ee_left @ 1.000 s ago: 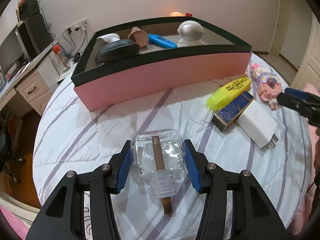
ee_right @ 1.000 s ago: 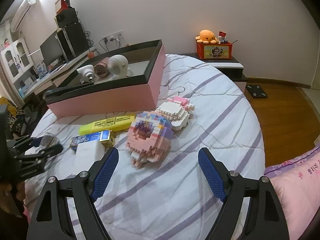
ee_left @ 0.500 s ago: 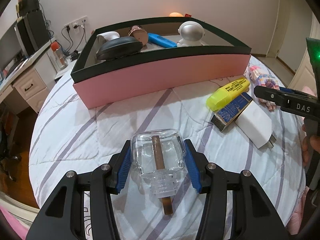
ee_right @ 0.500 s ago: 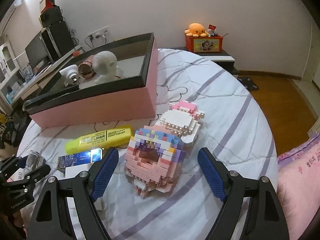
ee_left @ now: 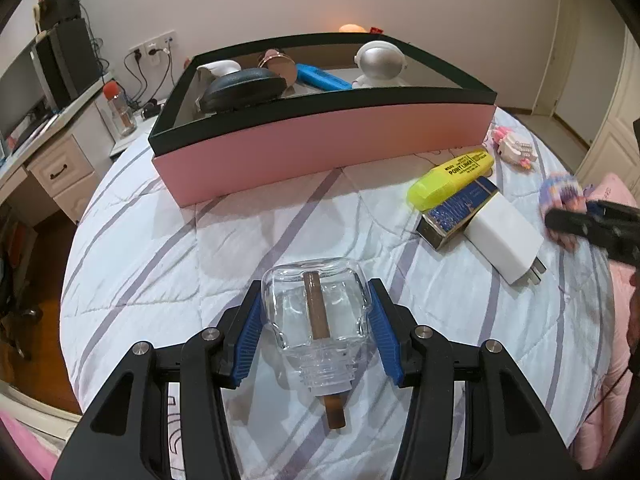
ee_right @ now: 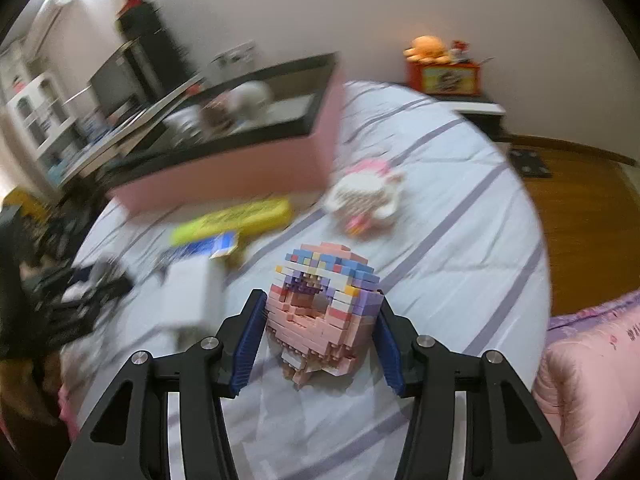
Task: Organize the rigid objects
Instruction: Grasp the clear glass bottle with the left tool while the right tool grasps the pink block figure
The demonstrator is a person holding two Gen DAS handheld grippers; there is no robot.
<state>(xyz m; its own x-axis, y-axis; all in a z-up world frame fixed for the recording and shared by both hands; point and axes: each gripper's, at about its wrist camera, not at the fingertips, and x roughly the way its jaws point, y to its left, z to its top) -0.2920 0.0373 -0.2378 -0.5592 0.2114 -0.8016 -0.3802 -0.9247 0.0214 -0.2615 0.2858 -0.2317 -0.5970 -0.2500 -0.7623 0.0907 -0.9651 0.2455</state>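
Bottle: clear glossy glass, ribbed neck, brown matt stick inside. Quilt: soft stitched cloth, matt. Box: smooth matt card, pink wall, black rim. Highlighter: glossy yellow plastic. Charger: smooth white plastic, metal prongs. Brick figure: studded plastic blocks. Pads: ribbed blue.

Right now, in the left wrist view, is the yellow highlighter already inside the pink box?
No, the yellow highlighter lies on the striped bed cover in front of the pink box, beside a blue packet.
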